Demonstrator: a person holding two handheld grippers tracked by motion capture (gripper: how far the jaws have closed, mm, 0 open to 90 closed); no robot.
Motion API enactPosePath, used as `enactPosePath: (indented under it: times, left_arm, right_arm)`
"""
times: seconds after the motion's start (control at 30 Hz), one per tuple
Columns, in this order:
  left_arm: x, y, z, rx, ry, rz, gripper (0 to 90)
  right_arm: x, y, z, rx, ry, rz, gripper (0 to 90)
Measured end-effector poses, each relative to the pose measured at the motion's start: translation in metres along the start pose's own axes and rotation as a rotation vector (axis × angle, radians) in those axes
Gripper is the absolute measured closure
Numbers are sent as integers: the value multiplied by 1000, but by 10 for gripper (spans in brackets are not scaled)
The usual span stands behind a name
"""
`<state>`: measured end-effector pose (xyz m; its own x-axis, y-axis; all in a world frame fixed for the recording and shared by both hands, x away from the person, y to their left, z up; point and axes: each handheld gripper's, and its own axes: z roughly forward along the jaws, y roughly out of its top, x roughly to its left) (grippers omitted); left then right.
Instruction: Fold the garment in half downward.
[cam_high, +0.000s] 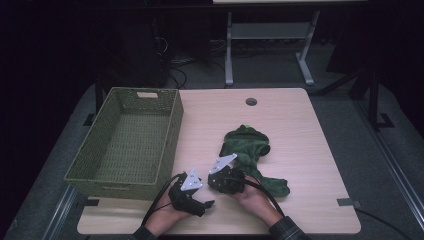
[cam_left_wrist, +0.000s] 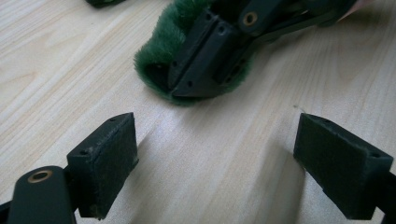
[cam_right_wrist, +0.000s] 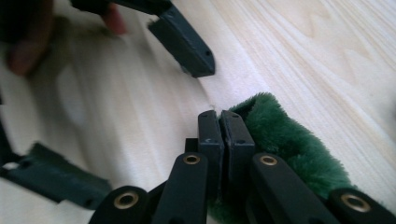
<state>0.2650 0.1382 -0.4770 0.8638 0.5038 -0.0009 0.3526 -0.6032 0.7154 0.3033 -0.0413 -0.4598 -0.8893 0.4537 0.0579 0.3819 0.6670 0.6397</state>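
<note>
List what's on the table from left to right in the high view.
Basket → left gripper → right gripper → green cloth.

Dark green fleece garment (cam_high: 248, 150), olive woven basket (cam_high: 150, 185), pale wood-grain table (cam_high: 300, 125).

High view: fixed above the person's edge of the bench (cam_high: 280, 115), facing forward and down, far enough to take in the whole top and the floor beyond. Left gripper view: rides low and close over the wood, looking along its own parted tongs (cam_left_wrist: 215, 163) toward the right tongs (cam_left_wrist: 205, 65) on the green plush cloth (cam_left_wrist: 163, 42). Right gripper view: equally close, looking back at the left tongs (cam_right_wrist: 116, 116). All three views share that cloth edge.
</note>
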Motion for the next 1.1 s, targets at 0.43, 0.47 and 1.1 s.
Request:
enactPosePath:
  times: [0.43, 0.47, 1.1]
  left_arm:
    - [0, 0, 0, -3, -2, -3, 126]
    - [0, 0, 0, -3, -3, -3, 126]
    - [0, 0, 0, -1, -1, 0, 126]
  right_arm:
    - [4, 4, -35, -124, 154, 49, 877]
    - [7, 4, -37, -127, 143, 35, 877]
    - [-32, -31, -87, -222, 45, 173, 864]
